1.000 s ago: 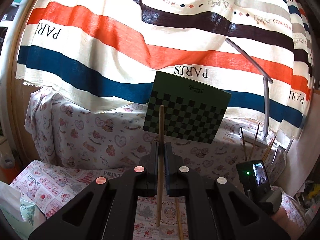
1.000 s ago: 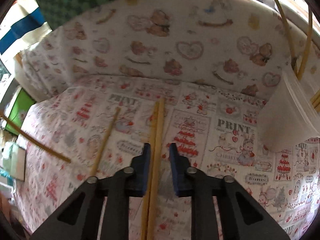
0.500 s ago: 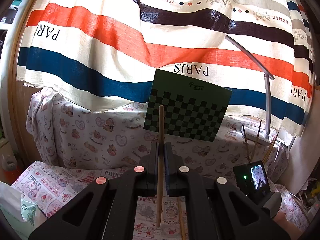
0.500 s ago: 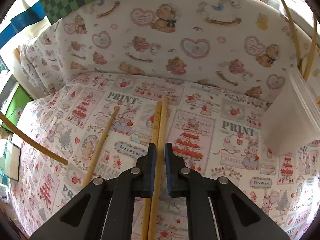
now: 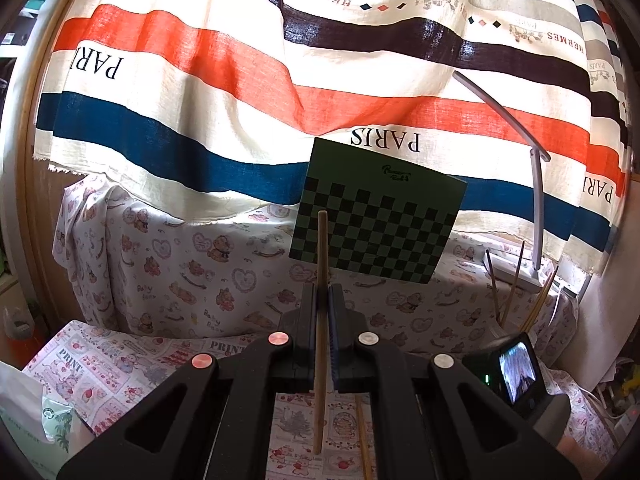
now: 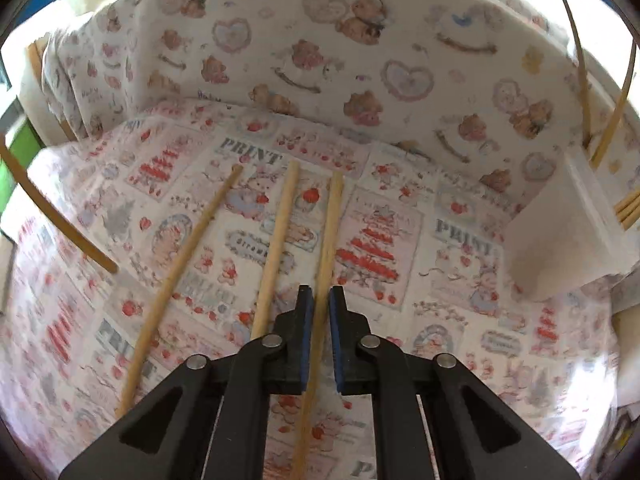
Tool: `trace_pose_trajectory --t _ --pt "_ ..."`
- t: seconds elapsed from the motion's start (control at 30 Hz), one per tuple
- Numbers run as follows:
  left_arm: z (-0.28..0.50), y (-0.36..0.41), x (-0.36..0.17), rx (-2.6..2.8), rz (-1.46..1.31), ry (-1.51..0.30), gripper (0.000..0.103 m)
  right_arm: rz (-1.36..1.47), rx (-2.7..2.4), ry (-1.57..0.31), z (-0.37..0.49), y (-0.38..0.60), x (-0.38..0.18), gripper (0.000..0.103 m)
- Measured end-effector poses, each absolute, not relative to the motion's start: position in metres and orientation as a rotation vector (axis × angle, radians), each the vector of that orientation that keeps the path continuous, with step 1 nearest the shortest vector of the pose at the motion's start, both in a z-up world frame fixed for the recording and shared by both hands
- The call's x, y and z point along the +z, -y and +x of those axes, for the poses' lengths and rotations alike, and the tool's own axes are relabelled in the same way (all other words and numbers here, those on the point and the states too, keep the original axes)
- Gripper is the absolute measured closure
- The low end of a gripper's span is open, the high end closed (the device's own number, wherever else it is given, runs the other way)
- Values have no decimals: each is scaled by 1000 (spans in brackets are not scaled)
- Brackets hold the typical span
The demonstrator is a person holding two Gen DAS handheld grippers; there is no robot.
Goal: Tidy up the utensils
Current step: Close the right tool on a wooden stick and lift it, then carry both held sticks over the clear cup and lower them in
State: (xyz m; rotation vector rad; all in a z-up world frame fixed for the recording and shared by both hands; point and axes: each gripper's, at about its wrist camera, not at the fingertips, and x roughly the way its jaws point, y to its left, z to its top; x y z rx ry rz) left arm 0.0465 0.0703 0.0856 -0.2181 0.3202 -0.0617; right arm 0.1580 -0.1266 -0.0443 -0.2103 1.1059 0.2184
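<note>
While the left gripper (image 5: 321,304) points roughly level at a green checkered board (image 5: 380,224) leaning against a striped PARIS cloth (image 5: 240,92), its jaws are pinched tight on a wooden chopstick (image 5: 321,320), which stands upright between the pads w/ its top end above the fingertips and its lower end hanging free over the printed tablecloth (image 5: 120,372). Another thin stick (image 5: 363,436) lies on the cloth just right of that lower end. Far right in the same view, several chopsticks stand in a white holder (image 5: 504,332), near a grey lamp arm (image 5: 536,208), and the other gripper's small screen (image 5: 518,372) shows low right.

Right gripper (image 6: 319,300) tilts steeply down at the tablecloth (image 6: 460,312); jaws nearly shut, closed on a chopstick (image 6: 330,232) that runs lengthwise between the blue pads and away across the cloth – whether it's lifted off the cloth I can't tell, view is blurred. Just left of it lies a second chopstick (image 6: 278,240), apart from the first, and further left a third (image 6: 188,264), angled. The white holder (image 6: 560,236) sits at right w/ sticks poking out. A curved stick end (image 6: 60,220) shows at far left, off the cloth
</note>
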Motion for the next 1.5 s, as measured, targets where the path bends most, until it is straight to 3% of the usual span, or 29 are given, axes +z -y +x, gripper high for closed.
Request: trace_pose_trajectory --t 0.3,0.6,0.97,1.1,1.5 --pt "48 -71 86 -55 -217 -322 99 -46 238 -1105 194 136 -41 95" --pt "49 -75 86 -53 -234 -332 99 -1 307 -933 175 157 -7 95" --pt "41 -62 93 -36 -189 -304 99 -23 295 -503 82 195 124 95" --pt "34 -50 100 -56 -188 -279 99 -7 265 -450 60 214 151 95" --pt "21 15 136 -157 -98 -228 99 117 189 -436 48 275 144 95"
